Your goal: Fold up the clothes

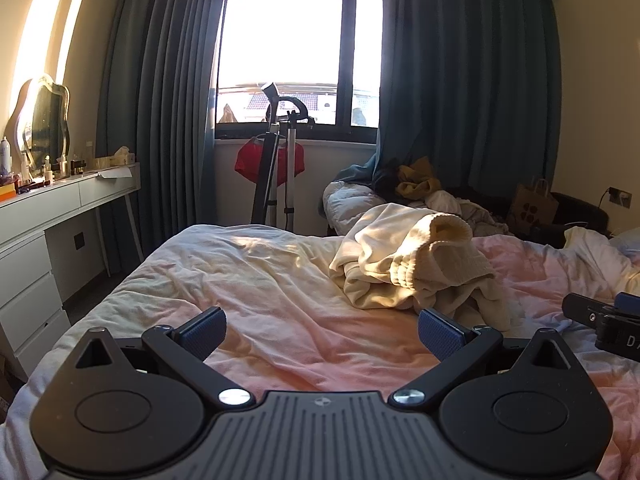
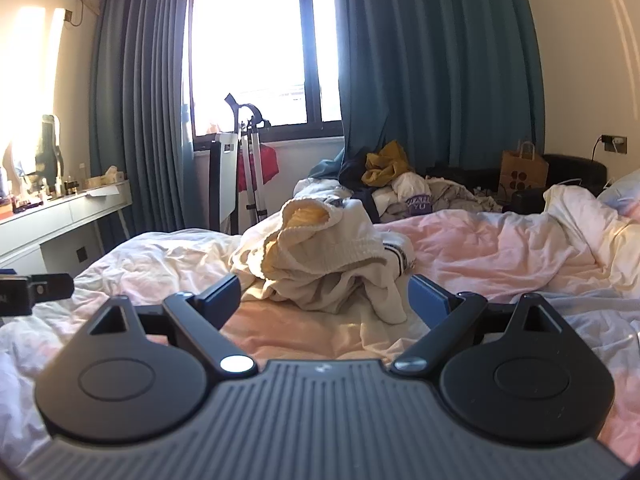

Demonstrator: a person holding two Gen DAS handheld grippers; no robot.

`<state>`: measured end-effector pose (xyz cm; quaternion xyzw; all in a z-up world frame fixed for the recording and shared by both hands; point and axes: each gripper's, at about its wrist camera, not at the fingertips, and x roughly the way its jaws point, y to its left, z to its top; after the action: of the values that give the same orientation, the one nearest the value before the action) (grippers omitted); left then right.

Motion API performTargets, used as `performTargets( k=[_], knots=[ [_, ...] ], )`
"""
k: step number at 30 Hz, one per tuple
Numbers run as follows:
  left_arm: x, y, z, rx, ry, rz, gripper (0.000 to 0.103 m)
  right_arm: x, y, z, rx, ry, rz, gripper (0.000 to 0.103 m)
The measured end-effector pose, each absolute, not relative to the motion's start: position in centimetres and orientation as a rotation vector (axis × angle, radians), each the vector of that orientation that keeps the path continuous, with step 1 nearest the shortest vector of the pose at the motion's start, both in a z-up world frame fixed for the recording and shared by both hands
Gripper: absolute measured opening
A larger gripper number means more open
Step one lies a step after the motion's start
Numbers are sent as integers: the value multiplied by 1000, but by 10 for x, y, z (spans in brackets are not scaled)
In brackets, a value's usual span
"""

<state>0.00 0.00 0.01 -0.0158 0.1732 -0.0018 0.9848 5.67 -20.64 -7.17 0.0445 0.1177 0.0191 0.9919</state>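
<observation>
A cream knitted garment [image 1: 416,264] lies crumpled in a heap on the pink and white duvet [image 1: 280,312]; in the right wrist view the same garment [image 2: 320,260] sits just ahead of the fingers. My left gripper [image 1: 320,334] hovers over bare duvet, open, with the heap ahead and to its right. My right gripper [image 2: 324,300] is open too, nothing pressed between its blue pads [image 2: 224,296], with the heap's near edge lying between and beyond them. Each gripper's tip shows at the edge of the other's view.
A pile of other clothes [image 2: 400,188] lies at the far side of the bed under the blue curtains [image 2: 432,64]. A white dressing table [image 1: 48,216] with a mirror stands left. A stand with a red garment [image 1: 268,164] is by the window. A paper bag [image 2: 524,172] sits far right.
</observation>
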Motion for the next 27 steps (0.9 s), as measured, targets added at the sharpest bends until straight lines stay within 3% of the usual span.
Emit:
performTargets(
  k=[27],
  knots=[
    [1,-7,-5,-12,332,-4,103,56,-205,-72,74,224,8,92]
  ],
)
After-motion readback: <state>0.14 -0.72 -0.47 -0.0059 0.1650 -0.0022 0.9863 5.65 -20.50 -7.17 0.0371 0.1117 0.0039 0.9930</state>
